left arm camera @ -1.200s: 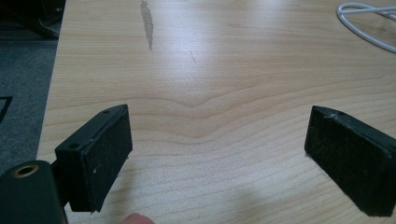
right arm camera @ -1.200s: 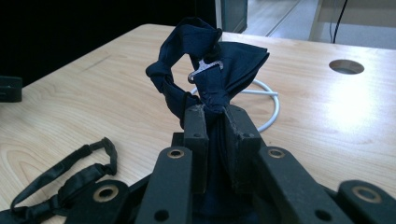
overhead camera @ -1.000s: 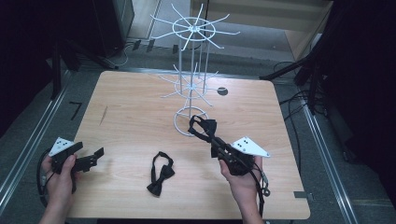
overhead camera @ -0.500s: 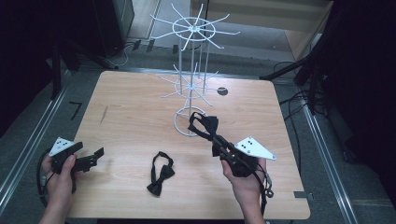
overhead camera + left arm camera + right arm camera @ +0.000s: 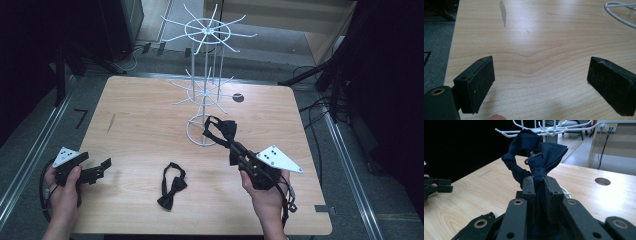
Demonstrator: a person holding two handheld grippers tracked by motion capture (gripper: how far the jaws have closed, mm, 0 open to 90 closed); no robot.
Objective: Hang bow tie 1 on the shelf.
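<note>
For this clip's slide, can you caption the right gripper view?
Right gripper clamps a dark bow tie upright before the white wire rack.

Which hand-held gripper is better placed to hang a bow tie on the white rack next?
Right. The right hand-held gripper already clamps a bow tie beside the rack; the left hand-held gripper is open and farther off.

Knot of the held bow tie (image 5: pixel 537 165) is buried between the right gripper (image 5: pixel 539 185) jaws; its lower part is lost behind them. Metal clasp (image 5: pixel 532 156) too small to tell if hooked. Left gripper (image 5: pixel 539 82): right jaw cut by the frame edge. White wire rack (image 5: pixel 620 11) base mostly cropped at the corner. Second bow tie (image 5: pixel 171 186): strap detail too small to read.
</note>
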